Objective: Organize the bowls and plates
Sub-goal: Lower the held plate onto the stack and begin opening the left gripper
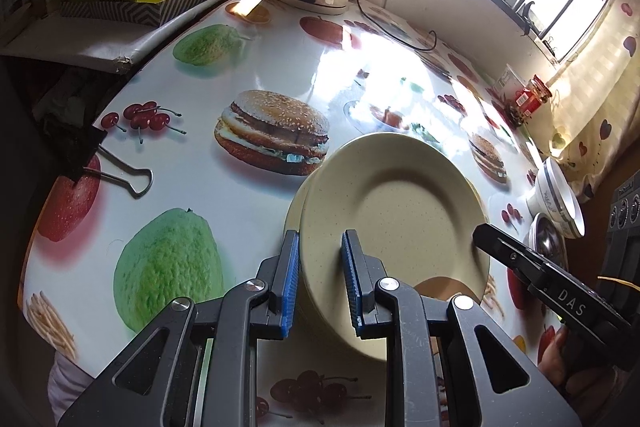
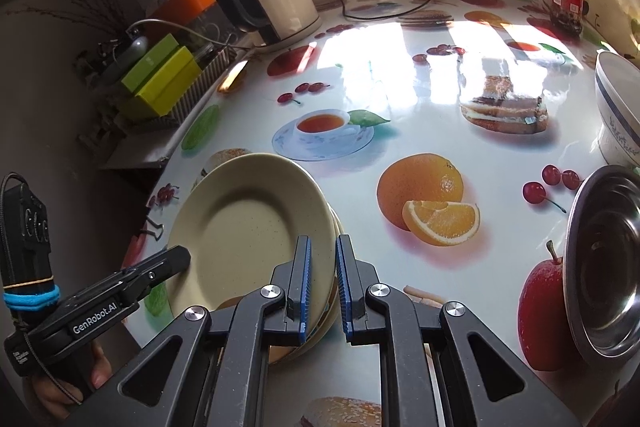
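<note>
Step in hand: lowering top beige plate (image 1: 392, 203) onto plate stack (image 2: 334, 311) near table's (image 1: 208, 187) front edge. Left gripper (image 1: 320, 275) and right gripper (image 2: 323, 287) clenched on opposite rims. Apparently not seated yet. Next: level, lower, release.

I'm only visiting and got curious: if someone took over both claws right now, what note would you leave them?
Left claw: shut on the near rim of the stack of beige plates.
Right claw: shut on the opposite rim of the same stack, which looks tilted between the two claws.
Elsewhere: a white bowl with blue trim and a steel bowl stand side by side on the table, right of the plates.
Done: the plates are stacked.
Left: set the stack down and sort the two bowls.
</note>
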The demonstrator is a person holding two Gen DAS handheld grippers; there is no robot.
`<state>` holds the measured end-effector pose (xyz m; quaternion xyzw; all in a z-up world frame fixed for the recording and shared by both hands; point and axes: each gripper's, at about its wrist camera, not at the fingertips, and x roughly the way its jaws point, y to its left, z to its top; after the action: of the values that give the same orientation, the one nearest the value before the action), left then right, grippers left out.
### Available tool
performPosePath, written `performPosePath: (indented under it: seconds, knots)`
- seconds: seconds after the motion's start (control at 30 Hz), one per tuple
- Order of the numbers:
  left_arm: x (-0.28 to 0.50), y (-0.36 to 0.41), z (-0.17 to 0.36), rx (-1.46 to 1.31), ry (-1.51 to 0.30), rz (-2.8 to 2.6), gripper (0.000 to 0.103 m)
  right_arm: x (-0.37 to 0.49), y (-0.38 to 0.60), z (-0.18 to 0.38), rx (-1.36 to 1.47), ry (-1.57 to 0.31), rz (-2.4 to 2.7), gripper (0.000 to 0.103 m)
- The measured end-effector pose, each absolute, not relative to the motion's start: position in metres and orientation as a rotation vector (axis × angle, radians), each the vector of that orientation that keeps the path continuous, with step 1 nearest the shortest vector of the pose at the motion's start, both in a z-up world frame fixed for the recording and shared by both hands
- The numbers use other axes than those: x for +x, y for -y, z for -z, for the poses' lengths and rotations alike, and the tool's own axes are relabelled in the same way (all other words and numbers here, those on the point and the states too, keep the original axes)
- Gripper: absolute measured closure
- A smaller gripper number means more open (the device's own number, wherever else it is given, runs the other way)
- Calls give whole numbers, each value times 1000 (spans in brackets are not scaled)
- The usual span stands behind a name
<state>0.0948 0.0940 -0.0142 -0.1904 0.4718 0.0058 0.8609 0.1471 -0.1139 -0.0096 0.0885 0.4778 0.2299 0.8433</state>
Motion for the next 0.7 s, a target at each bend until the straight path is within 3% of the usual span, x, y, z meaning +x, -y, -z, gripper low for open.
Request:
performPosePath:
  seconds: [0.7]
  knots:
    - [93,-91,20,-387,-997,-16,81,144,114,18,187,-1020,-477,90]
